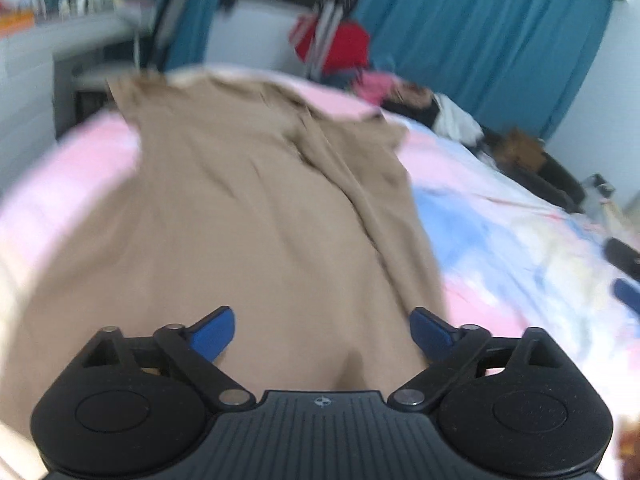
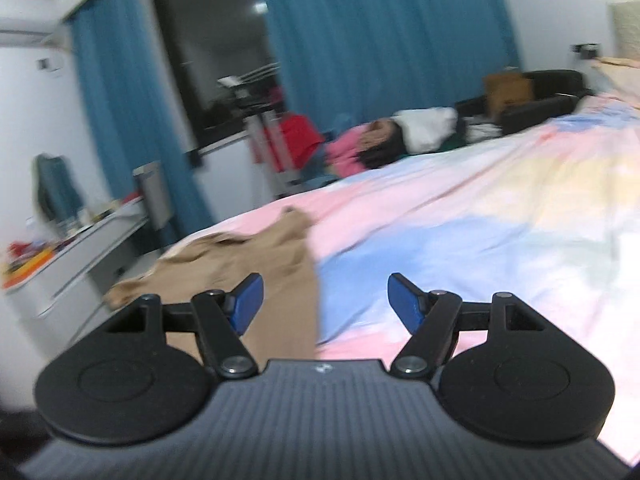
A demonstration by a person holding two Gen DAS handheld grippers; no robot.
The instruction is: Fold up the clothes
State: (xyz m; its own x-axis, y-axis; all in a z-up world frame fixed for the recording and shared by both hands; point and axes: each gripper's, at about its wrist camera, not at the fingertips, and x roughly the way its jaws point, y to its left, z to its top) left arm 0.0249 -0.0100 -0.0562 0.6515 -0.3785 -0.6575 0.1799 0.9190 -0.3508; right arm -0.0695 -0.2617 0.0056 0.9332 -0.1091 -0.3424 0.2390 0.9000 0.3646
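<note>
Tan knit garment (image 1: 248,208) lies spread lengthwise on the bed's pastel pink, blue and white patterned bedspread (image 1: 500,216); one part folded over along its right side, far end reaching the far left edge of the bed. Both views motion-blurred.

Left gripper (image 1: 322,334): blue-tipped fingers (image 1: 212,336) spread wide, nothing between them, poised over the near end of the garment.

Right gripper (image 2: 325,304): fingers likewise wide apart, empty, over the garment's right edge where it meets bare bedspread.

Far side: pile of mixed clothes in pink, white and dark colours (image 2: 400,136) on the bed's far edge; teal curtains (image 2: 380,32) behind; white desk (image 2: 76,256) at left.
</note>
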